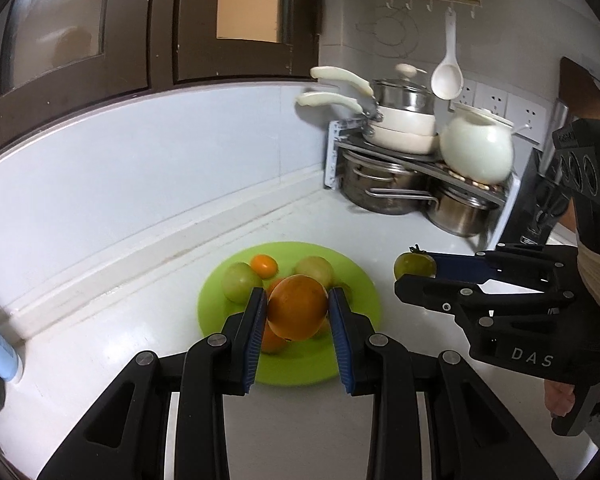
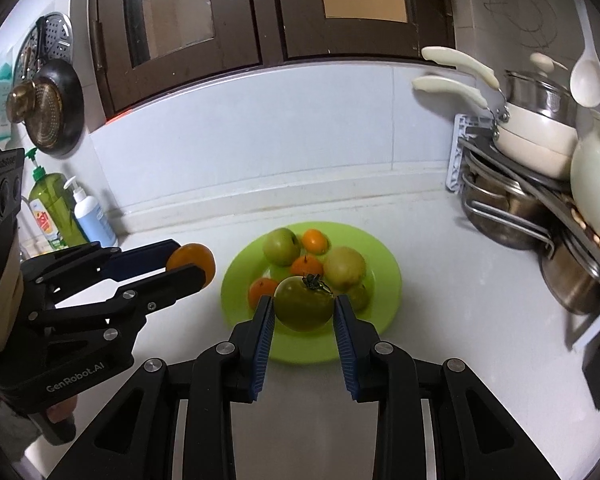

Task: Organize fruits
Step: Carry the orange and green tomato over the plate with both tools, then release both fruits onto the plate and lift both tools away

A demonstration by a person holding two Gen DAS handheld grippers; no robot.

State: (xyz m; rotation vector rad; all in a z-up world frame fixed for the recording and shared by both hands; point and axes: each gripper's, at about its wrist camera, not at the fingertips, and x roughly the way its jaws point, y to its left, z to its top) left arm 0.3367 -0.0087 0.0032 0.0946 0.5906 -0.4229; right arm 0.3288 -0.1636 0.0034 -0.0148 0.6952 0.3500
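Note:
A lime green plate [image 1: 364, 284] [image 2: 384, 264] lies on the white counter with several fruits on it: green apples [image 2: 281, 245], small oranges [image 2: 315, 240] and a pale pear-like fruit [image 2: 344, 267]. My left gripper [image 1: 298, 308] is shut on a large orange [image 1: 297, 306], held above the plate's near side; it also shows in the right wrist view [image 2: 191, 261]. My right gripper [image 2: 303, 305] is shut on a green tomato [image 2: 303, 302] with a stem, held above the plate; it shows in the left wrist view [image 1: 414, 266] to the right of the plate.
A metal rack [image 1: 404, 160] with steel pots, white pans and a white ceramic pot [image 1: 476, 148] stands at the back right. Soap bottles [image 2: 56, 208] stand at the left by the wall. Dark cabinets hang above the backsplash.

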